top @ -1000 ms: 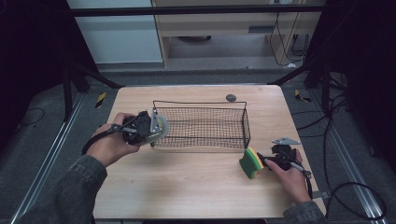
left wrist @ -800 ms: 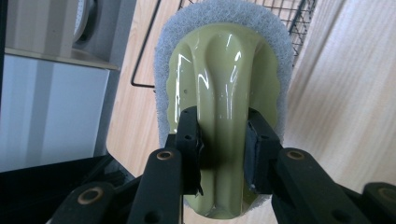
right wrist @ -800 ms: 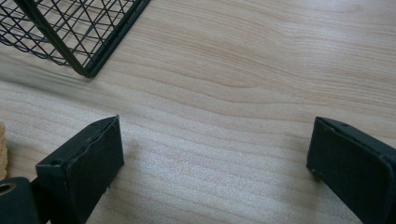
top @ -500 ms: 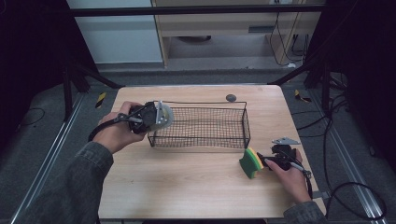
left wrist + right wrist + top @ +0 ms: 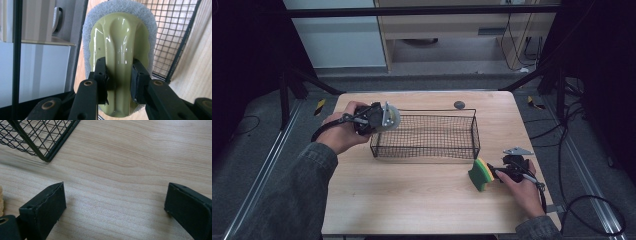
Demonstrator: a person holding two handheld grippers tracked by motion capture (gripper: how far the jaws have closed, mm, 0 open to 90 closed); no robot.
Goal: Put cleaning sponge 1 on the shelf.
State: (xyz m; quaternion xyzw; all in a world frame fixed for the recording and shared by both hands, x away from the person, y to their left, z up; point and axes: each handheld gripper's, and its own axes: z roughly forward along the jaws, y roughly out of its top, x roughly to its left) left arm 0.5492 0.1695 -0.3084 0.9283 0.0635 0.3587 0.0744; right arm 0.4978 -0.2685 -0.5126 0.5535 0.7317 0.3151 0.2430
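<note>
Left gripper (image 5: 379, 117) jaws clamped on scrub brush (image 5: 120, 57), at wire basket (image 5: 424, 131) left rim, not yet dropped in; right gripper (image 5: 115, 205) jaws released beside sponge (image 5: 480, 174), awaiting pickup

The scrubber (image 5: 120, 50) in the left gripper (image 5: 119, 82) has a glossy olive-green plastic handle backed by a pale grey, fuzzy scouring pad, and the gripper's jaws are matt black with brass-coloured pivots. The wire basket (image 5: 424, 135) is black, its walls a fine square grid, and it stands on a light wooden table (image 5: 412, 200) with wavy, pale tan grain. By the right gripper (image 5: 496, 172), also black, the sponge (image 5: 479, 174) is layered yellow and bright green with a dark green face; a small dark grey disc (image 5: 459, 104) lies at the far edge, and the person's sleeve (image 5: 292, 195) is grey-green.
</note>
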